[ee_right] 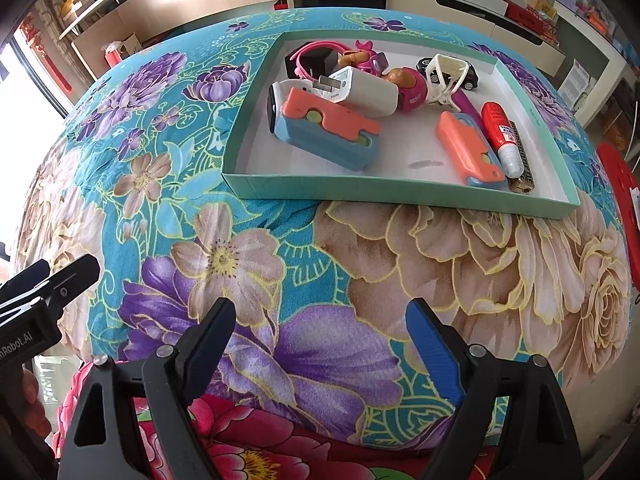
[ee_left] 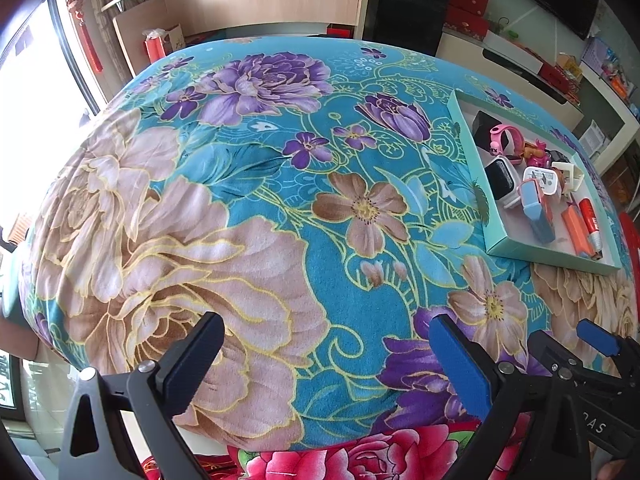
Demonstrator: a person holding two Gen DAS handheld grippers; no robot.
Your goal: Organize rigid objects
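A shallow teal tray (ee_right: 360,190) with a white floor sits on the floral cloth ahead of my right gripper (ee_right: 324,320). Inside lie an orange-and-blue block (ee_right: 328,132), a second one (ee_right: 468,148), a white charger (ee_right: 368,90), a pink watch (ee_right: 316,52), a red glue bottle (ee_right: 500,136), a lighter (ee_right: 520,176) and small toys. Both grippers hover open near the table's front edge with nothing between their fingers. In the left wrist view the tray (ee_left: 552,259) is far right of my left gripper (ee_left: 328,352), and the right gripper (ee_left: 596,336) shows beside it.
The teal floral cloth (ee_left: 280,160) covers a rounded table, and a red floral fabric (ee_right: 248,440) shows below its front edge. A red stool (ee_right: 616,176) stands to the right. Shelves and cabinets (ee_left: 260,4) line the far wall.
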